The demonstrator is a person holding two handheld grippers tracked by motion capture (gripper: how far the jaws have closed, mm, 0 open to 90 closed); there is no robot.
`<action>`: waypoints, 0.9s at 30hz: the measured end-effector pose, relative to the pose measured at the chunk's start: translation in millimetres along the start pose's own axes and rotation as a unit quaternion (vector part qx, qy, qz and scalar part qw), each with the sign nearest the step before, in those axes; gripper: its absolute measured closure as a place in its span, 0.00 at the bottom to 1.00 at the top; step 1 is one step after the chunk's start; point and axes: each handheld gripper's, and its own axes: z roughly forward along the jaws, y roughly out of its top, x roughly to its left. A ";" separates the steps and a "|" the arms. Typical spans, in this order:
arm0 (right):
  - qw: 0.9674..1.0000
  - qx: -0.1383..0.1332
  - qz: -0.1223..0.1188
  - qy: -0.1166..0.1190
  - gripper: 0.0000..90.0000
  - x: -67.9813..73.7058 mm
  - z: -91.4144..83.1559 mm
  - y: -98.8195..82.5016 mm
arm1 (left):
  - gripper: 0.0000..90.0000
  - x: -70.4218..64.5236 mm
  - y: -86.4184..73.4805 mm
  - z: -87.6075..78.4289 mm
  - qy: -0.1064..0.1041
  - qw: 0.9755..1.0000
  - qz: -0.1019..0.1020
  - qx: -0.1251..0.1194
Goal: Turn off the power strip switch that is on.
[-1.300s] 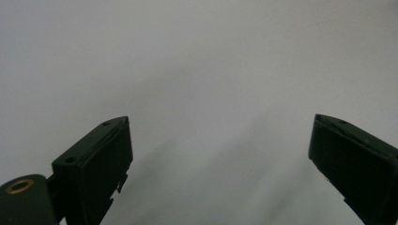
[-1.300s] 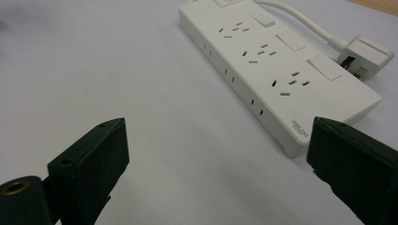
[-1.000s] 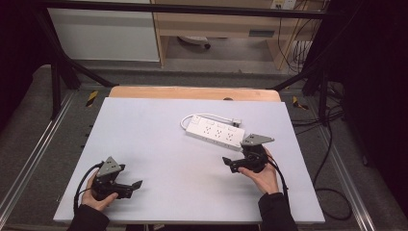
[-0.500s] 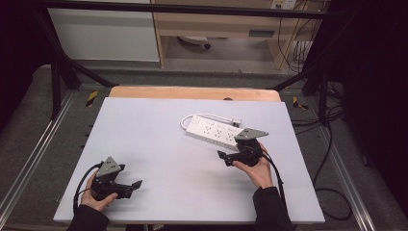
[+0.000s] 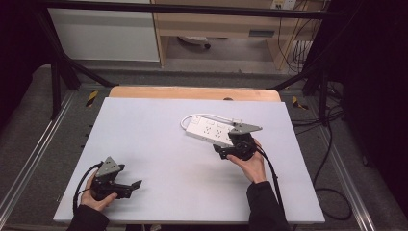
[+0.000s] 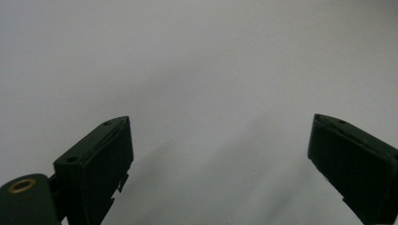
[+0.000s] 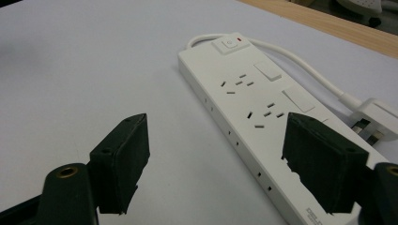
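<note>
A: From the high view, what am I seeing?

B: I am seeing the power strip [image 5: 212, 130] lying right of the table's [image 5: 159, 144] centre, the right gripper [image 5: 222, 153] hovering at its near end, and the left gripper [image 5: 136, 185] sitting near the front-left corner.

A: And closer in?

B: The right gripper view is giving me the switch [image 7: 228, 44], sockets and plug [image 7: 375, 121], with jaws gaping wide, holding nothing. The left gripper's jaws are likewise spread over bare tabletop.

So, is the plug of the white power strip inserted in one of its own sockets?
No, in the right gripper view the plug lies on the table beside the power strip.
</note>
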 end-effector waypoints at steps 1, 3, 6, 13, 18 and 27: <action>1.000 -0.002 -0.001 0.000 0.27 -0.6 1.2 0.7 | 0.08 0.1 0.0 -0.1 0.000 1.000 0.000 0.000; 1.000 -0.006 0.005 0.001 0.29 -1.1 3.2 1.6 | 0.08 0.4 0.3 -0.6 0.000 1.000 0.000 -0.001; 1.000 -0.004 0.007 -0.001 0.31 -3.1 6.8 3.0 | 0.08 0.5 0.2 -0.6 0.000 1.000 0.000 -0.001; 1.000 -0.008 0.012 -0.006 0.37 -4.6 11.9 8.4 | 0.08 0.3 0.3 -0.9 0.000 1.000 0.000 -0.001; 1.000 -0.012 0.017 -0.012 0.43 -5.6 16.9 12.1 | 0.08 0.4 0.4 -1.2 0.000 1.000 0.001 -0.002; 1.000 -0.010 0.017 -0.018 0.55 -9.4 25.5 15.0 | 0.08 0.7 0.3 -1.3 0.001 1.000 0.001 -0.002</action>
